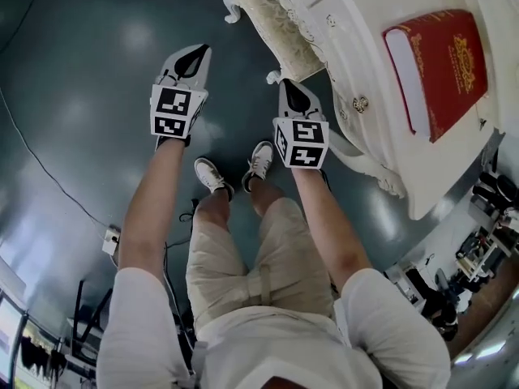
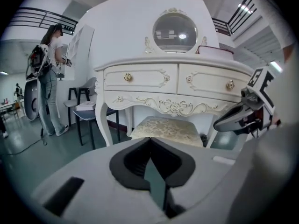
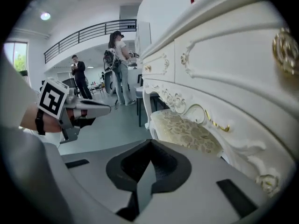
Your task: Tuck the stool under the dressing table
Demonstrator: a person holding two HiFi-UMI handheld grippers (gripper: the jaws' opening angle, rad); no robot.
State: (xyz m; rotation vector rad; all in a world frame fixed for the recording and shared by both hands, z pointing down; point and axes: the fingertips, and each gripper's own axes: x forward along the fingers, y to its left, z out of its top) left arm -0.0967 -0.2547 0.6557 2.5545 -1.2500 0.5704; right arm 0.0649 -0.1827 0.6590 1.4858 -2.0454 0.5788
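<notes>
The stool [image 2: 166, 127] sits under the white dressing table [image 2: 140, 78], in the gap between the table's front legs. It has a soft cream seat with a flower pattern. In the head view, part of the seat shows past the table's front edge.

The left gripper [image 2: 149, 139] is in the air in front of the table. Its jaws are pressed together and there is nothing between them. The right gripper [image 3: 150, 141] is close to the table's front, just above the stool's near corner, and it does not touch the stool. Its jaws are pressed together too, with nothing in them. The two grippers are side by side (each one has a cube with black and white squares on it), and both point toward the table.

A red book [image 1: 442, 67] lies flat on the table top. A round mirror [image 2: 175, 31] stands at the back of the table. A dark chair [image 2: 86, 106] stands by the table's left side with some papers on its seat.

The person's white shoes [image 1: 212, 175] stand on the shiny grey floor [image 1: 89, 96], a little back from the stool. Another person [image 2: 49, 78] with a backpack stands farther off in the room.
</notes>
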